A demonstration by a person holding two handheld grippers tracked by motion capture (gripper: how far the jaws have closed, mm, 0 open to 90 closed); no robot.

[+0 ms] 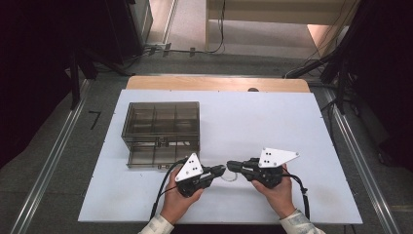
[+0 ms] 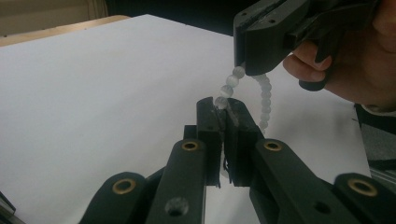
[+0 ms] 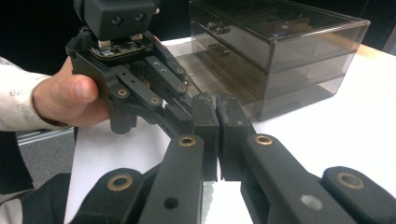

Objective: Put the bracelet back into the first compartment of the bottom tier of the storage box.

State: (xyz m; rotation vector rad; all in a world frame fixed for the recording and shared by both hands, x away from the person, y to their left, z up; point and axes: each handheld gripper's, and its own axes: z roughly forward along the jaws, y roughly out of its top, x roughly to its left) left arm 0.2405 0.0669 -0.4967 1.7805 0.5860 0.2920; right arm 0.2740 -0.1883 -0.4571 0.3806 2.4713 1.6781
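A bracelet of translucent white beads point(image 2: 265, 100) hangs just above the white table between my two grippers. In the left gripper view my left gripper point(image 2: 222, 103) is shut on one end of the loop, with a bead pinched at its tips. My right gripper point(image 2: 247, 63) comes in from the upper right and is shut on the loop's other side, so the strand sags between them. From above, the left gripper point(image 1: 220, 170) and right gripper point(image 1: 231, 165) meet tip to tip at the table's near middle, with the bracelet point(image 1: 229, 177) under them. The right gripper view has my right gripper point(image 3: 217, 100) facing the left gripper point(image 3: 187, 102), beads point(image 3: 205, 198) below.
A smoky clear drawer box point(image 1: 162, 127) stands at the left of the white table top point(image 1: 272, 122), its lowest drawer point(image 1: 153, 157) pulled out slightly toward me. In the right gripper view the box point(image 3: 289, 60) sits just behind the jaws. A wooden edge point(image 1: 219, 83) runs along the far side.
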